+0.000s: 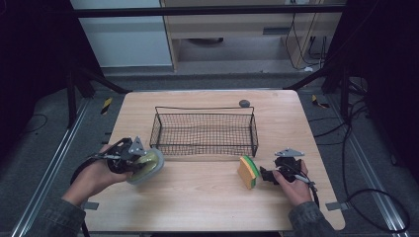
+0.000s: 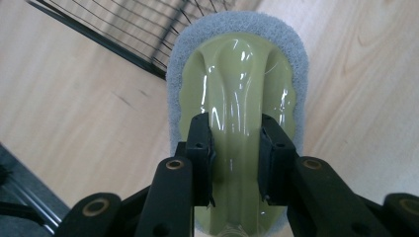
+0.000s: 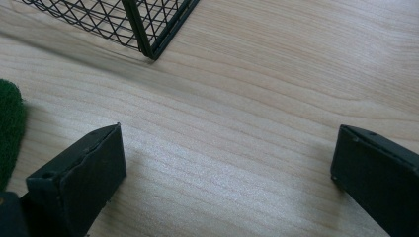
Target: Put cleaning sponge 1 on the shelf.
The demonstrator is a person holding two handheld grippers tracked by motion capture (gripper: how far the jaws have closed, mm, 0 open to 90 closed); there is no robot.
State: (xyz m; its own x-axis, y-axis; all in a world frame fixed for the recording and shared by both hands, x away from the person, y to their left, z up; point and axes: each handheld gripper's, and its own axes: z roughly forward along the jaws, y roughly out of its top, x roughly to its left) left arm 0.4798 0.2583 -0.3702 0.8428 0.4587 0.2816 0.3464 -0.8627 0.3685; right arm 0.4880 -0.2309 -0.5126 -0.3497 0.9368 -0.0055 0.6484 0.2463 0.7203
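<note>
My left gripper (image 1: 132, 162) is shut on a scrubber (image 1: 146, 166) with a pale green plastic handle and a grey pad, held just above the table near the basket's front left corner. In the left gripper view its jaws pinch the glossy ridge of the scrubber (image 2: 242, 94). A yellow sponge with a green scouring face (image 1: 248, 172) stands on edge on the table. My right gripper (image 1: 267, 175) sits just right of it, open, nothing between its jaws (image 3: 227, 173). The sponge's green edge (image 3: 10, 128) lies left of the jaws.
A black wire basket (image 1: 205, 132) stands in the middle of the wooden table (image 1: 197, 197), its corner (image 3: 148, 47) ahead of the right gripper. A small dark round object (image 1: 244, 103) lies at the table's far edge. Cables trail on the floor at right.
</note>
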